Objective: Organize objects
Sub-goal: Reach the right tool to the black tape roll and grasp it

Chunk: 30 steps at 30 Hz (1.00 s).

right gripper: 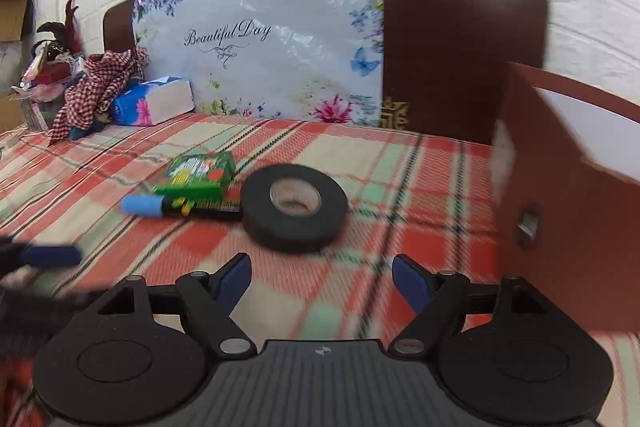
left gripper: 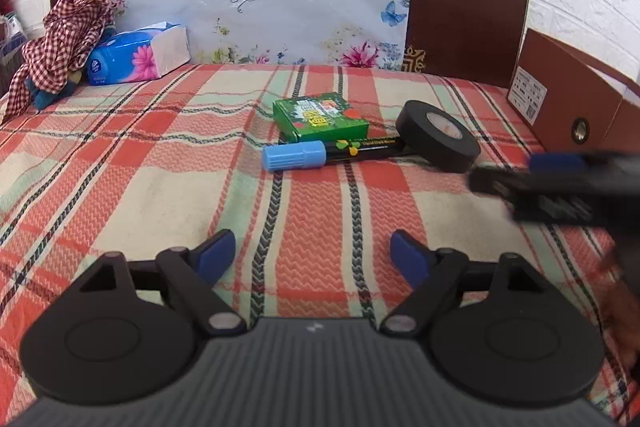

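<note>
Evidently nothing is picked up yet: both pairs of jaws stand spread and empty over the woven plaid cloth (left gripper: 120,163), so this looks like the approach step. Ahead of the left gripper (left gripper: 313,254), well beyond its blue pads, lie a glossy green carton (left gripper: 320,119), a black marker with a pale blue cap (left gripper: 320,151) just in front of it, and a matte black tape roll (left gripper: 438,135) touching the marker's far end. The right gripper (right gripper: 322,279) faces the tape roll, nearest its jaws; a brown cardboard box (right gripper: 568,195) stands to their right. Next, one gripper likely must straddle an item squarely.
</note>
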{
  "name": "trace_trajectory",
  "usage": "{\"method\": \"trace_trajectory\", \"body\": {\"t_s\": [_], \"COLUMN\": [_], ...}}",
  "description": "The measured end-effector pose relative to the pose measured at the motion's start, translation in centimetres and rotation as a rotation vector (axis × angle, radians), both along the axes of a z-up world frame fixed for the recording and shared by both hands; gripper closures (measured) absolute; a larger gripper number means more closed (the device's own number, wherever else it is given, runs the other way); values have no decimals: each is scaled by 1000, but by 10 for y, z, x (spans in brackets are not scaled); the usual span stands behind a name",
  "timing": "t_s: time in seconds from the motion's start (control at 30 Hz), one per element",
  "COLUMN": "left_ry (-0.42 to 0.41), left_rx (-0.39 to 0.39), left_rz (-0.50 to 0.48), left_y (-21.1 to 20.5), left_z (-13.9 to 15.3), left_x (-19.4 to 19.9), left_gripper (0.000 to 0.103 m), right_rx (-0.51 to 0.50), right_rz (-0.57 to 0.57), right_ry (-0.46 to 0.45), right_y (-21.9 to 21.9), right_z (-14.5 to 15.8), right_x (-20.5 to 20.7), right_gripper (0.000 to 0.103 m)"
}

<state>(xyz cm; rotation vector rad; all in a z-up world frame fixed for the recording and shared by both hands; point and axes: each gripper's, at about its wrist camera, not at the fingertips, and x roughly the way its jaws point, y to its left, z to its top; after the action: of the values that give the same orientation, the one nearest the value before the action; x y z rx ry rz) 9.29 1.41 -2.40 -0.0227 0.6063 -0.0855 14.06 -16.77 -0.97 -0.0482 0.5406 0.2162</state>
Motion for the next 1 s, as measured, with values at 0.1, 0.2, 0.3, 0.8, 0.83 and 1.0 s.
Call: {"method": "trace_trajectory", "body": {"t_s": [0.1, 0.2, 0.3, 0.8, 0.83, 1.0], "left_ry": [-2, -3, -2, 58, 75, 127], "left_rx": [-18, -21, -23, 36, -8, -124], "left_rz": [-3, -5, -6, -34, -67, -360], "left_y": [1, 1, 1, -23, -31, -122], "left_z": [-1, -2, -3, 8, 13, 39], "left_x": [0, 1, 1, -3, -5, -13], "left_gripper": [14, 14, 13, 15, 16, 20], "right_rx": [1, -12, -35, -83, -95, -14], "right_rz": [43, 58, 60, -283, -323, -414], "right_ry": [46, 53, 39, 115, 114, 95], "right_y": [15, 25, 27, -100, -112, -148], "right_z": [-6, -9, -9, -3, -3, -5], "right_x": [40, 51, 41, -135, -152, -192], "right_gripper": [23, 25, 26, 27, 26, 21]}}
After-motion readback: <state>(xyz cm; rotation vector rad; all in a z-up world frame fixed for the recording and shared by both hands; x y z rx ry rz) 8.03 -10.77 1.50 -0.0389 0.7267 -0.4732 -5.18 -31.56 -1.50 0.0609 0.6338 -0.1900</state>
